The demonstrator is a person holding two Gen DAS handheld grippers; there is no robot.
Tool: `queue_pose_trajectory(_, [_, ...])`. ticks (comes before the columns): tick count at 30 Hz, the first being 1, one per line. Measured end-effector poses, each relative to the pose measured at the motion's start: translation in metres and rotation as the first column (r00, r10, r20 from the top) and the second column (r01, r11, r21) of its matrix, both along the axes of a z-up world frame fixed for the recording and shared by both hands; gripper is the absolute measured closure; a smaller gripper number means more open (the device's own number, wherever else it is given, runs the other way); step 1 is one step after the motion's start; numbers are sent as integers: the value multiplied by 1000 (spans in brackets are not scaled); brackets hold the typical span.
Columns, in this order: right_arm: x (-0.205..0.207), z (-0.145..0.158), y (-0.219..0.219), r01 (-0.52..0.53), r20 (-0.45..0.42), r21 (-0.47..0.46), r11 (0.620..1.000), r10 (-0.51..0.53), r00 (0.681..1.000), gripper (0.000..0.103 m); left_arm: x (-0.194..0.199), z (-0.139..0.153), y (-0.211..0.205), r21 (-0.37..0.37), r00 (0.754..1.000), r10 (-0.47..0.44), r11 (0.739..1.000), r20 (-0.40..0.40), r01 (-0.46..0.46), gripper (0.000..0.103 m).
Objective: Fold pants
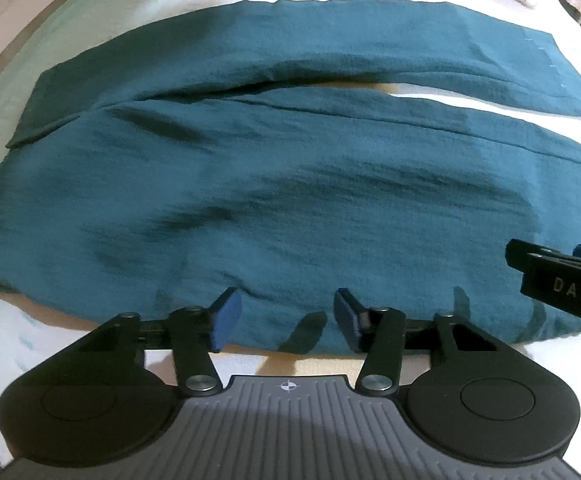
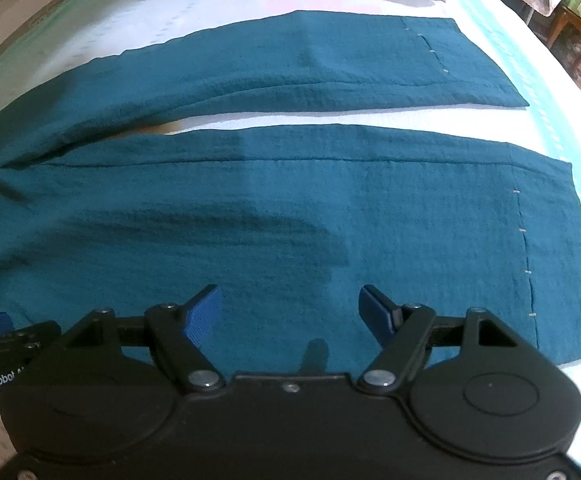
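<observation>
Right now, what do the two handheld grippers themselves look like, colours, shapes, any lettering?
Both are black, with linkage arms pinned by silver bolts, two round discs at the base and blue ribbed pads on the fingers. The left gripper has a grey ridged plate bearing a small crosshair mark. The right gripper has a plain black body. White lettering shows on their sides: "DAS", "GenRobot". No cables or sleeves visible.

Both wrist cameras look steeply down from close over the near edge of the pants (image 1: 290,200), sharing both legs; the right view sits further right.
</observation>
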State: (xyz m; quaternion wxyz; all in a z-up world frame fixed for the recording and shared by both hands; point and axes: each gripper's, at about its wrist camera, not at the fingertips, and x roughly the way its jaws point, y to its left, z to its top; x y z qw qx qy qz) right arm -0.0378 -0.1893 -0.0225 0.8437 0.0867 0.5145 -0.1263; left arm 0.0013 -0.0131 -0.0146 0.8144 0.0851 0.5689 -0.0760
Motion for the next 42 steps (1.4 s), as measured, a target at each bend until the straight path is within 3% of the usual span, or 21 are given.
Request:
queue_pose_trajectory(5, [-1, 1, 2, -29, 6, -20, 999, 29, 1000, 29, 1, -1, 1, -3, 1000, -3, 1000, 1, 3, 58])
queue_pose_trajectory(10, [1, -1, 4, -95, -24, 8, 995, 95, 995, 41, 6, 1, 5, -48, 999, -25, 999, -35, 24, 68])
queue_pose_trajectory(14, [1, 8, 4, -143, 18, 1, 990, 143, 990, 41, 18, 17, 7, -25, 999, -42, 999, 26, 42, 68])
queue_pose_trajectory(18, [11, 17, -9, -120, 65, 33, 992, 118, 991, 41, 38, 38, 11, -23, 997, -58, 998, 60, 59, 68])
queue_pose_trajectory(21, [24, 22, -18, -146, 68, 32, 989, 144, 987, 40, 51, 50, 7, 36, 991, -100, 995, 84, 97, 68])
queue_pose_trajectory(27, [60, 28, -28, -302, 49, -106, 947, 309, 950, 41, 82, 63, -6, 104, 980, -173, 981, 98, 163, 68])
queue_pose_trajectory(30, [79, 32, -32, -389, 62, -182, 903, 406, 912, 41, 101, 69, -13, 115, 977, -165, 982, 134, 150, 68])
queue_pose_trajectory(34, [111, 41, -42, -389, 133, -319, 864, 447, 884, 41, 134, 72, -21, 83, 980, -92, 993, 176, 78, 68])
queue_pose_trajectory(38, [149, 44, -62, -411, 224, -300, 861, 482, 847, 40, 155, 67, -23, 43, 982, -34, 999, 186, 27, 68])
queue_pose_trajectory(42, [195, 35, -79, -483, 223, -228, 845, 528, 819, 39, 171, 55, -26, 51, 980, -32, 998, 197, 23, 68])
